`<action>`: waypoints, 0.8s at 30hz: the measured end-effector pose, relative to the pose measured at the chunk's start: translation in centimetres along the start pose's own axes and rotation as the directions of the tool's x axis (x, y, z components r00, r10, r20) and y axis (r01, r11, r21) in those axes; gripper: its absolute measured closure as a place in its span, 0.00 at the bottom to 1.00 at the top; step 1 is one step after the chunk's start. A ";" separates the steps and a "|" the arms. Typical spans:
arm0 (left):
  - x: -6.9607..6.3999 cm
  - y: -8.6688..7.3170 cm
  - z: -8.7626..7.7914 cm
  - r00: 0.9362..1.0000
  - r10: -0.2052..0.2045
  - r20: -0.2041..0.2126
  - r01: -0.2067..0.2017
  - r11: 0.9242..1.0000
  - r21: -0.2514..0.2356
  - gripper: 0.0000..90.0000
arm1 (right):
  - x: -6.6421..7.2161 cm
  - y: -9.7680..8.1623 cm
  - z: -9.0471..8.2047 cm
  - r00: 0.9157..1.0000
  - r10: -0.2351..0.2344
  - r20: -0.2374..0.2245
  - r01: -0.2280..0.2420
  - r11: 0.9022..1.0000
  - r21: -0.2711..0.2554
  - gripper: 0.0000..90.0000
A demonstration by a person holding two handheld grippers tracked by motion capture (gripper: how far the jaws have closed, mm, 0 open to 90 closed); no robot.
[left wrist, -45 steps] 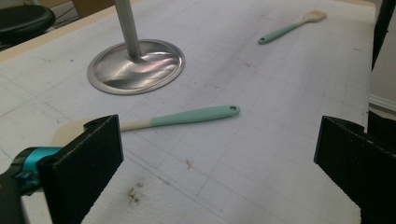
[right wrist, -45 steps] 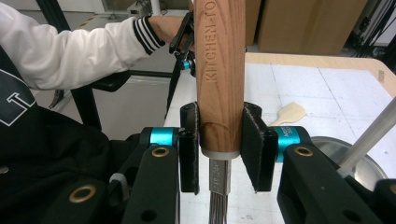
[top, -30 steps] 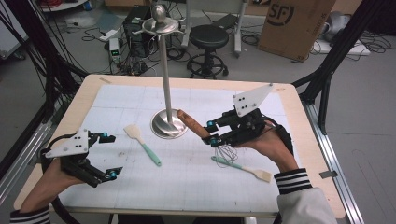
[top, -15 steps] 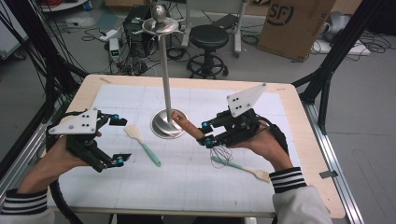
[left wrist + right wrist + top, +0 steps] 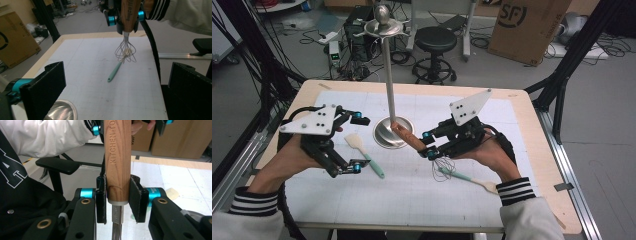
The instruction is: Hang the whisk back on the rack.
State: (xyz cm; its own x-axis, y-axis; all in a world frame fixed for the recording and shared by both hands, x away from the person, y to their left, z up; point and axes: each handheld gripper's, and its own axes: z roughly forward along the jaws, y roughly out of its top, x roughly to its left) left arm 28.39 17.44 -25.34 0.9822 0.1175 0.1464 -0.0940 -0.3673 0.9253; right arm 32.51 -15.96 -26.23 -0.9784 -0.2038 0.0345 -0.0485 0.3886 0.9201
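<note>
Wood and wire: whisk (image 5: 408, 137) clamped in the right gripper (image 5: 428, 145), raised off the table (image 5: 532, 125), handle end pointing toward the base of the metal stand (image 5: 388, 90), wire head hanging over a teal-handled spatula (image 5: 467, 178). Jaws closed partway, stopped by the thickness of the wooden handle (image 5: 117, 157); pads (image 5: 135, 195) pressed flat against both sides, just above the metal collar where the wires begin.

Left gripper (image 5: 358, 144) wide open, holding nothing, hovering above a second spatula (image 5: 364, 152) lying near the stand's base.

Handling, as a judgement: probably light overall, with most weight in the handle. Handle stiff, round and smooth, so likely to roll or twist between flat pads unless squeezed squarely across its width. Wire loops (image 5: 126, 52) springy and thin; poor place for a grip, prone to bending, slipping out, or snagging on the spatula below. Best hold on the wood, as now, near the collar for control of the head, or farther up the handle if the second gripper needs a share. Worth keeping the wires off the table and away from the stand's pole during any swing.
</note>
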 end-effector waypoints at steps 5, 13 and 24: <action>0.2 1.1 1.1 0.998 0.017 0.064 -0.016 1.000 -0.019 0.02 | -0.1 0.0 0.1 1.000 0.006 -0.010 -0.006 1.000 -0.012 0.78; 0.7 1.8 2.3 0.994 0.008 0.113 -0.003 0.999 -0.046 0.02 | -0.5 0.0 0.8 0.999 0.004 -0.049 -0.005 1.000 -0.025 0.78; 0.6 2.9 3.3 0.983 0.035 0.182 -0.018 0.995 -0.097 0.09 | -0.7 0.2 1.3 0.997 0.001 -0.077 -0.004 0.999 -0.038 0.78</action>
State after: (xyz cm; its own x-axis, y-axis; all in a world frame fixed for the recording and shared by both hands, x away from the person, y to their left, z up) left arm 29.27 13.43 -23.72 0.9914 -0.0654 0.1131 -0.1270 -0.2779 0.9522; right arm 32.91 -14.54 -26.62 -0.9600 -0.2720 0.0658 -0.0365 0.3549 0.9342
